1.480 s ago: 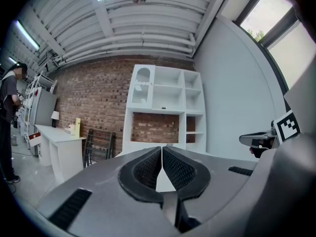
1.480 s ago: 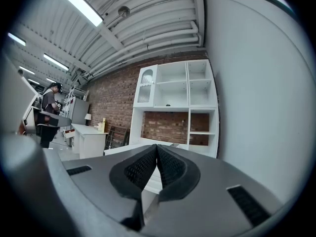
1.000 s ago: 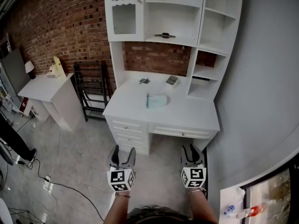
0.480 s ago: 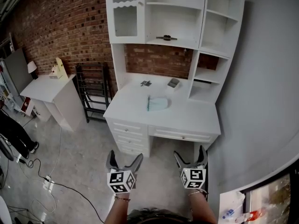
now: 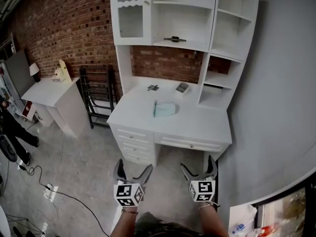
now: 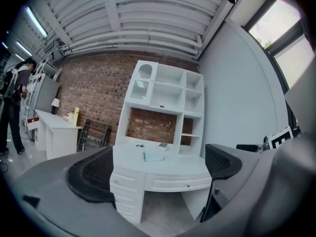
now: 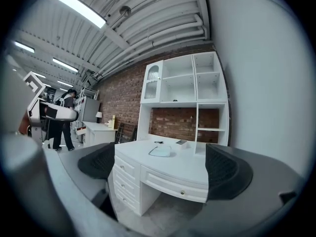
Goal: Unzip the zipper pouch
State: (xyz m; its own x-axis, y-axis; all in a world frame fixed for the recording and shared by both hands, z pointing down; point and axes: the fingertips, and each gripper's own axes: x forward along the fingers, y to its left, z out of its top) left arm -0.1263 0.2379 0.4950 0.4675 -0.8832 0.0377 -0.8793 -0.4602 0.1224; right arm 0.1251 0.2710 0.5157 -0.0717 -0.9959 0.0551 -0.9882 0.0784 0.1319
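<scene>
The zipper pouch (image 5: pixel 165 109), pale blue, lies flat near the middle of the white desk's worktop (image 5: pixel 197 125), well apart from both tools and straight ahead of them; the left gripper (image 5: pixel 133 167) and the right gripper (image 5: pixel 197 164) are held over the floor short of the desk front, and the pouch sits about midway between their lines, so neither hand looks clearly nearer; both sets of jaws have just been opening and now stand spread wide with nothing between them, only the distant desk showing through the gap in each gripper view; the pouch seems to lie with its longer side across the worktop, a darker edge along its left end, though whether that is the zipper is too small to tell, as is whether it is shut; behind it on the worktop rest a small dark item (image 5: pixel 153 87) and a small grey box (image 5: pixel 182 87); in the hutch above, the middle shelf carries one dark object (image 5: pixel 174 39), the other open compartments show nothing, and the drawers are closed; the likely next need is an approach, one tool pinning the pouch and the other taking the pull
</scene>
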